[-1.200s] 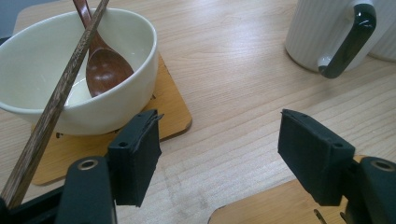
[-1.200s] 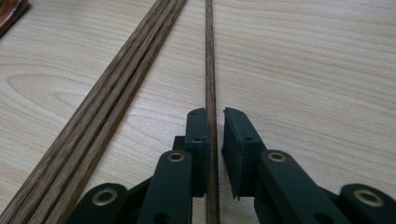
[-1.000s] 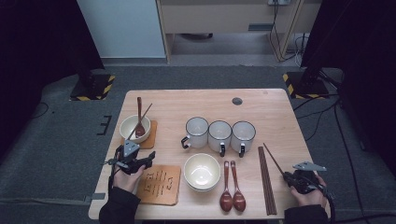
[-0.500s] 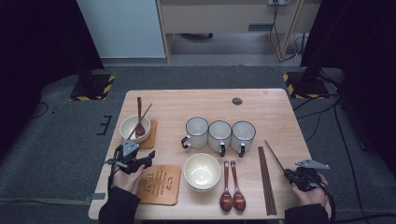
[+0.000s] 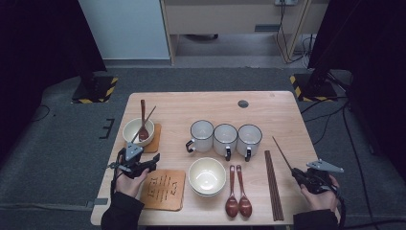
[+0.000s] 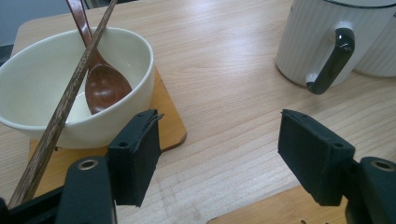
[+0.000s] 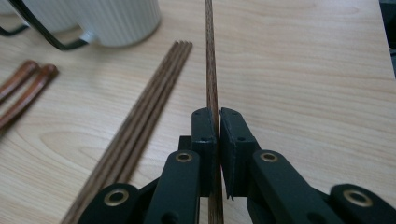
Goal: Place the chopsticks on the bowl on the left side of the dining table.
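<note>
Your right gripper has its jaws pressed together on a single chopstick, pinching it partway along with a short tail behind the pads. The stick's long axis runs straight out ahead of the jaws. In the high view it slants away from your right hand, up and to the left toward the nearest mug, and lies just right of the bundle of chopsticks flat on the table.

The place it most likely belongs is the small bowl on its coaster, which already holds a spoon and one chopstick. That bowl sits far left of the bundle, past the row of mugs, well apart from your right hand.

Your left gripper is much nearer, just below the small bowl, with its jaws spread and nothing between them.
</note>
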A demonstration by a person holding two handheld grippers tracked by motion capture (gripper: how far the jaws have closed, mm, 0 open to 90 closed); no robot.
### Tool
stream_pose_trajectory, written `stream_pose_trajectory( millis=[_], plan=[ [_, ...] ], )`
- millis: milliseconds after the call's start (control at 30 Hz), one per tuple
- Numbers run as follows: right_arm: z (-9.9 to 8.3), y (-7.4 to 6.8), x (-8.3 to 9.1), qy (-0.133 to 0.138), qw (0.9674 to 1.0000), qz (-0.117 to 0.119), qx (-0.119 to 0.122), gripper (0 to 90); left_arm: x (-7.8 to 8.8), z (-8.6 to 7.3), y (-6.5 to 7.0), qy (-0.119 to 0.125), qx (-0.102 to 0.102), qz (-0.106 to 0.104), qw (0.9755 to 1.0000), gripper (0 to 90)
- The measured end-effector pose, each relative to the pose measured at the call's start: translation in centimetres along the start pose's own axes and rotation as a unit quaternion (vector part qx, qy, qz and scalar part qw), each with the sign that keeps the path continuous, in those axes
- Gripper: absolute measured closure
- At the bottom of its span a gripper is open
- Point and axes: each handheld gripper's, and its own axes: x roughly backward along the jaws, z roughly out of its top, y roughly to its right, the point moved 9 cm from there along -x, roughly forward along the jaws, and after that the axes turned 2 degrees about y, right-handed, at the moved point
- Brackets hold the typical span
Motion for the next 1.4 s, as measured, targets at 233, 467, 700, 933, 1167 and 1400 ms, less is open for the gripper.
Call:
stream_pose_trajectory(
  millis=[233,467,700,933,1167,1400],
  plan=[
    [1.3,-0.6,0.4,0.025,0.9996,0.014,0.000,84.8,0.1,0.2,0.2,0.003,-0.001,-0.002,1.0000,29.2],
    [2.5,-0.6,0.9,0.050,0.9985,0.020,-0.013,84.8,0.2,0.6,0.3,0.009,0.001,-0.004,0.9999,29.3],
    [3.8,-0.9,1.5,0.068,0.9973,0.025,-0.010,84.8,0.4,1.0,0.5,0.014,0.002,-0.010,0.9998,29.3],
    [5.0,-1.3,2.2,0.087,0.9957,0.030,-0.005,84.8,0.8,1.7,0.7,0.023,0.003,-0.013,0.9997,29.2],
    [6.4,-2.2,2.4,0.105,0.9934,0.046,0.000,84.9,1.0,2.1,0.9,0.028,0.004,-0.017,0.9994,29.3],
    [7.6,-2.9,2.9,0.122,0.9907,0.060,-0.001,84.8,1.2,2.6,1.1,0.034,0.006,-0.020,0.9992,29.2]
  ],
)
